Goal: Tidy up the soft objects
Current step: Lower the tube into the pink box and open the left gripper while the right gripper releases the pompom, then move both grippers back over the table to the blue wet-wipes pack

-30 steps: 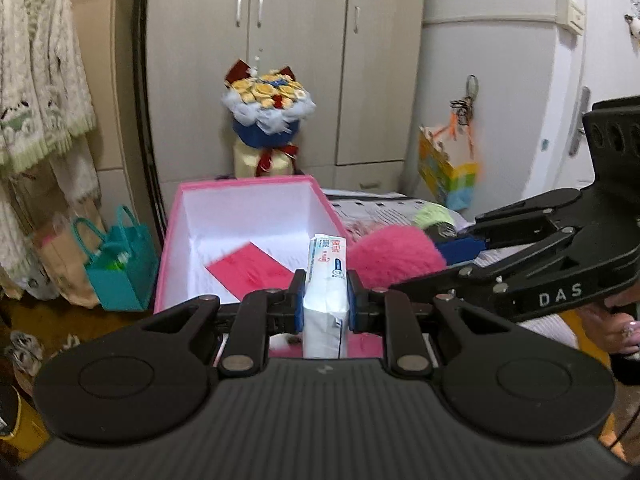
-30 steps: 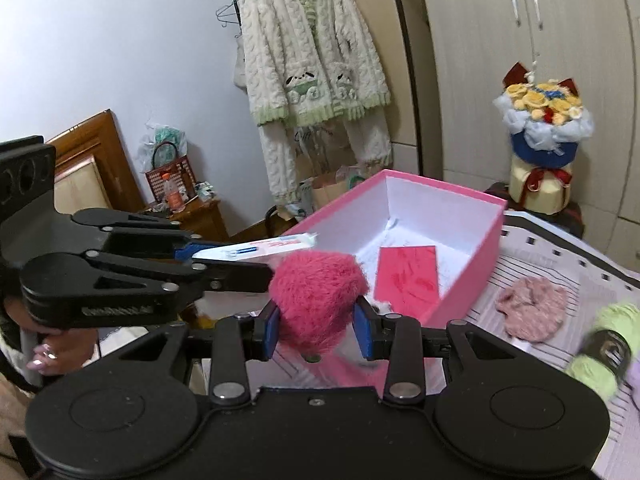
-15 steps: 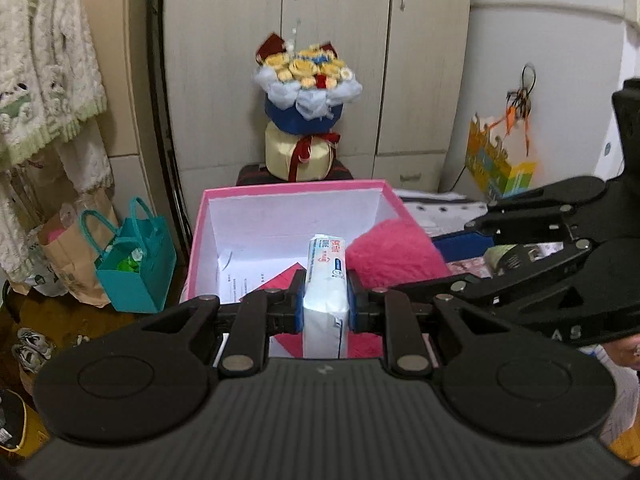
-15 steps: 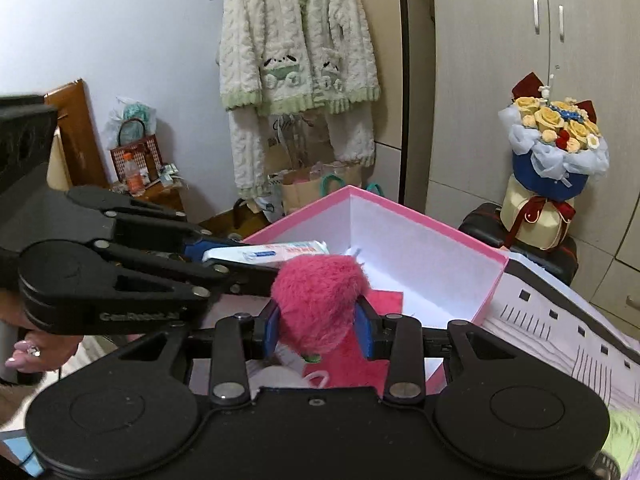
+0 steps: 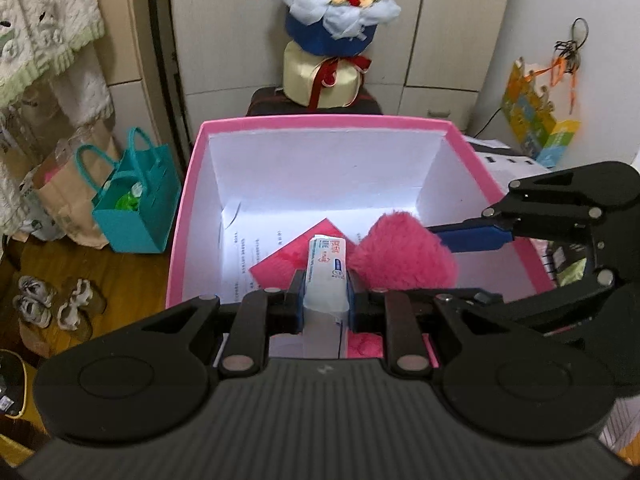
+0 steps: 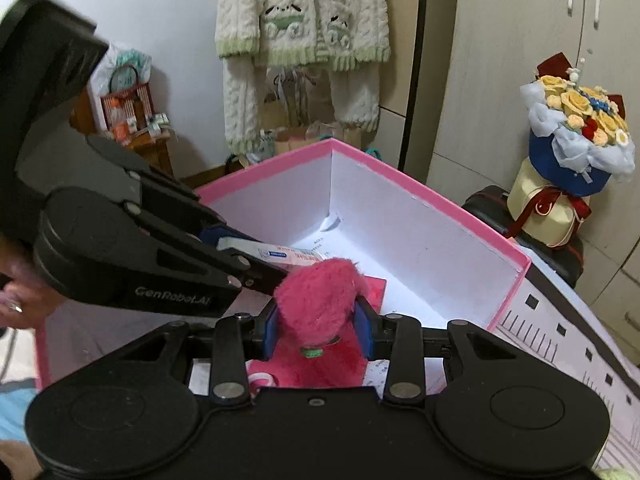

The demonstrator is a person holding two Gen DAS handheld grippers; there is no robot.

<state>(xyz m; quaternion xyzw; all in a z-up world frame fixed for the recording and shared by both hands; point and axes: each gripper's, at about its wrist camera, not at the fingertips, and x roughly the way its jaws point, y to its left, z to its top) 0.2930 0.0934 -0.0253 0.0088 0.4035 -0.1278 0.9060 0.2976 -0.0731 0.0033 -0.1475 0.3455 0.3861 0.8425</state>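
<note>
- Left gripper [image 5: 323, 298]: in your left hand, clenched on a white tissue pack [image 5: 325, 280] that stands on edge between the blue pads; it is poised over the near edge of the box. In the right wrist view the same gripper [image 6: 280, 264] reaches in from the left with the tissue pack [image 6: 280, 255] lying flat in its jaws.
- Right gripper [image 6: 318, 326]: in your right hand, clenched on a fuzzy pink ball [image 6: 320, 302], which bulges above the pads. In the left wrist view this gripper [image 5: 440, 240] enters over the box's right edge, and the pink ball [image 5: 402, 252] hangs inside the box just beside the tissue pack.
- Box [image 5: 192, 184]: pink outside, white inside, open at the top. Both held things are within its walls, toward the near edge; whether either touches the floor of the box, you cannot tell.
- Box contents: a red envelope [image 5: 280, 260] lying flat on a printed white sheet [image 5: 244, 248] on the box floor, toward the near edge.
- Behind the box's far edge: a flower bouquet [image 5: 336, 12] in blue wrap on a cream base.
- Left of the box, on the wooden floor: a teal bag [image 5: 136, 208] and small shoes [image 5: 52, 304].
- On the wall, right wrist view: a hanging cream knit cardigan [image 6: 300, 40].
</note>
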